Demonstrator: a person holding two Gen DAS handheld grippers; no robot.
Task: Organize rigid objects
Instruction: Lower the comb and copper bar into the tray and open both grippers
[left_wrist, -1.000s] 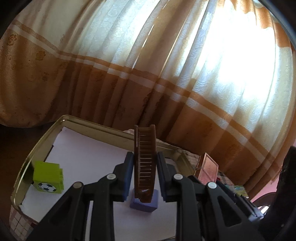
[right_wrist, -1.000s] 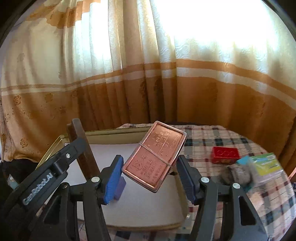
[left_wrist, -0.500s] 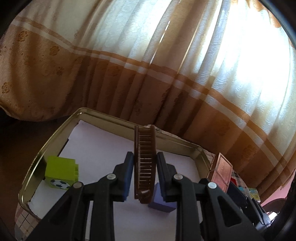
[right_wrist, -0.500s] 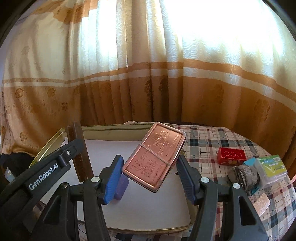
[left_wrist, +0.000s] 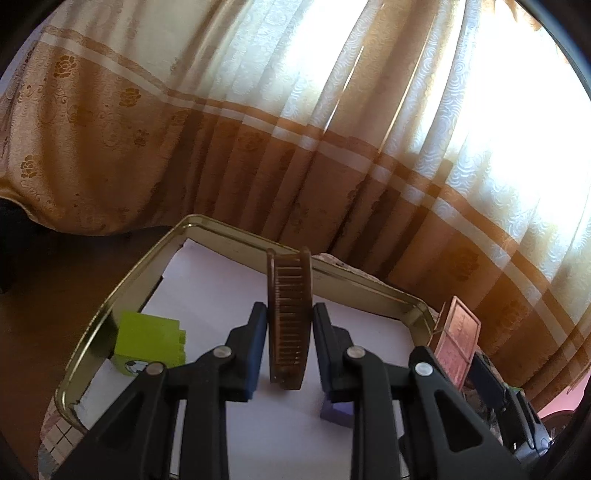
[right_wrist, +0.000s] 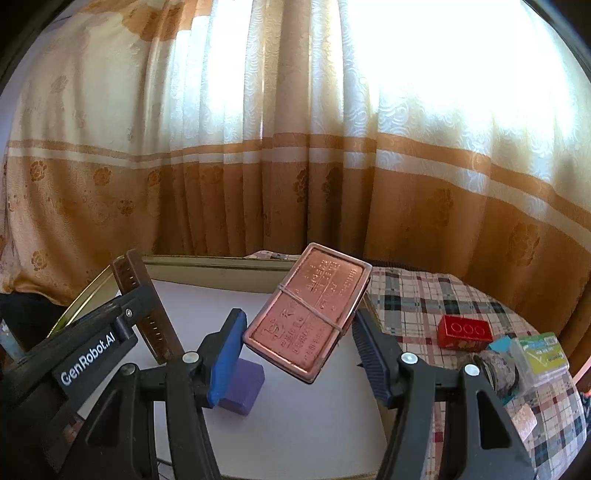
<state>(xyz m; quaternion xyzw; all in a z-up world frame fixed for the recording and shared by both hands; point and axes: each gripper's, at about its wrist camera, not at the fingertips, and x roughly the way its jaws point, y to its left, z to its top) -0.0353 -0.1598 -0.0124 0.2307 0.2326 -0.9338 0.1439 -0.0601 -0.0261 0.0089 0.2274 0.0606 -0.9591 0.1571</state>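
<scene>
Brown plastic fills the left gripper (left_wrist: 289, 334): its jaws are closed tight on a comb (left_wrist: 289, 314), held on edge with the teeth upward, above the near part of the tray. The right gripper (right_wrist: 297, 352) stands partly open around a copper-coloured tin (right_wrist: 308, 312) bound with a rubber band; the tin sits tilted between the pads and appears gripped at its corners, hanging over the tray's right side.

Below both, the tray (left_wrist: 122, 295), a shallow metal one lined with white paper, already holds two things: a purple block (right_wrist: 242, 387) near the middle, just under the right gripper's left pad, and a green block (left_wrist: 147, 343) with a football picture at the far left wall.

So two pieces look sorted, and two more are in the air, ready to be set down; I judge the job roughly half done. Out on the checked tablecloth (right_wrist: 424, 302), right of the tray, a red brick (right_wrist: 465, 332), a greyish lump (right_wrist: 496, 369) and a green-and-blue packet (right_wrist: 539, 352) wait, well apart from the tray. Whether the lump and packet count as rigid I cannot tell.
</scene>
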